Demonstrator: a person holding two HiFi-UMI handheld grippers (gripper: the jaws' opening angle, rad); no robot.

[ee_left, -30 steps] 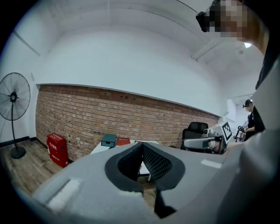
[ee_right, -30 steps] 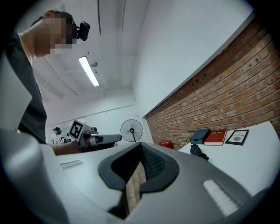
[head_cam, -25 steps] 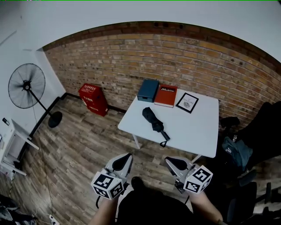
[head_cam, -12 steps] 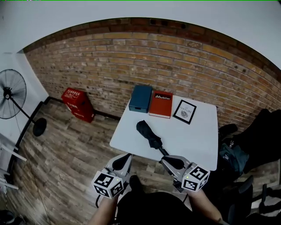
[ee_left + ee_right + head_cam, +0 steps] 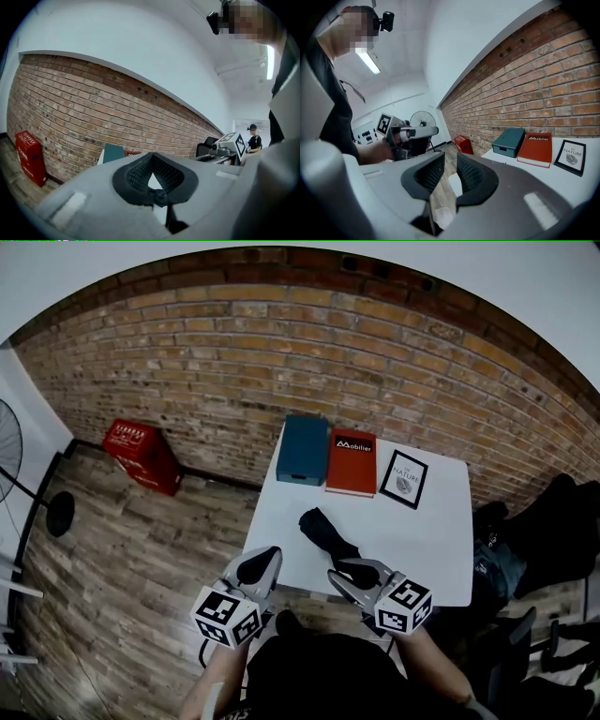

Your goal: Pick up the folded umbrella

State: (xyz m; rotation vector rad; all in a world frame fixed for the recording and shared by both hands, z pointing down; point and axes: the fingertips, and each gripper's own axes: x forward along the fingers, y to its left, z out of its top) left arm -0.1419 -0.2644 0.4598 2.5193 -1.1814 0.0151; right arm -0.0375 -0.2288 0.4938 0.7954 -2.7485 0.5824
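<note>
The folded black umbrella (image 5: 325, 534) lies on the white table (image 5: 427, 549), its handle end pointing toward the near edge. My right gripper (image 5: 343, 574) hangs at that near edge, just short of the handle. Its jaws are opening, and a narrow gap shows between the pads (image 5: 468, 174) with nothing in it. My left gripper (image 5: 269, 555) hovers at the table's near left corner, to the left of the umbrella. The tips of the left gripper (image 5: 150, 156) meet and hold nothing.
A blue box (image 5: 303, 448), a red book (image 5: 352, 461) and a framed picture (image 5: 404, 479) line the table's far side against the brick wall. A red crate (image 5: 141, 454) stands on the wooden floor to the left. A dark chair with a bag (image 5: 539, 531) stands to the right.
Both grippers have come forward to the table's near edge, and the table now sits closer in the head view. The right jaws have parted slightly.
</note>
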